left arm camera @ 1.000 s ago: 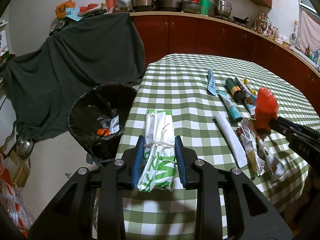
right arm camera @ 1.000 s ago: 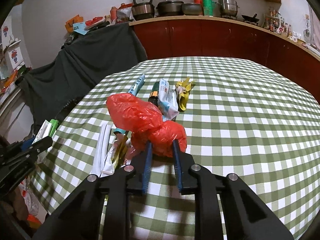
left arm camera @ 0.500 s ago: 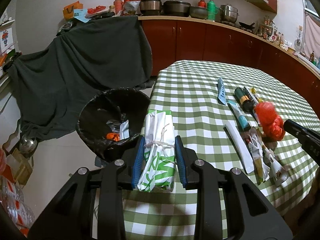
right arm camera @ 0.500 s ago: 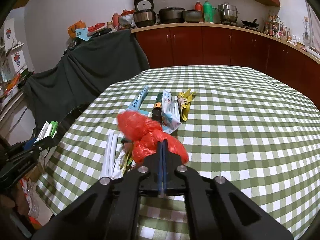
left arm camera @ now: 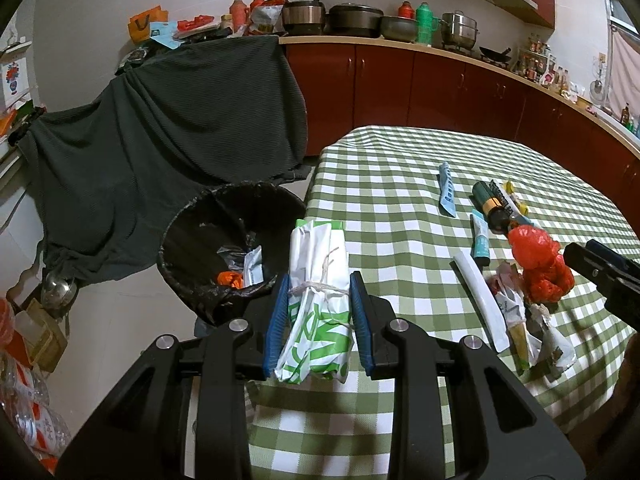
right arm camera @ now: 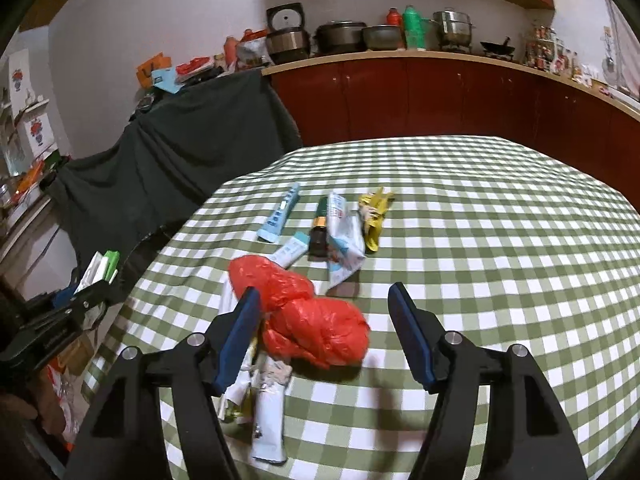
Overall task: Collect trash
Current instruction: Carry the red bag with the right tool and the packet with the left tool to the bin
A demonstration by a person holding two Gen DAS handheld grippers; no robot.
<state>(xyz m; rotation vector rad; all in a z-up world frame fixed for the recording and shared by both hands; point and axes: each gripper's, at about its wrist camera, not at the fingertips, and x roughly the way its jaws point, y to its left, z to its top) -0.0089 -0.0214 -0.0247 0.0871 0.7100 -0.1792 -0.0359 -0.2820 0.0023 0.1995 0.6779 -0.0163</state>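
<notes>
We have the left gripper (left arm camera: 318, 322) clamped on a string-tied white-and-green paper bundle (left arm camera: 316, 312), held over the table (left arm camera: 392, 184) edge, with the black-lined trash bin (left arm camera: 228, 248) at ten o'clock. This looks like the carry step; next we swing it over the bin and let go. Our right gripper (right arm camera: 324, 332) is spread wide, holding nothing, around the red plastic bag (right arm camera: 308, 320) on the tablecloth.

Left tongs (left arm camera: 318, 316) clamped, right tongs (right arm camera: 324, 316) agape
</notes>
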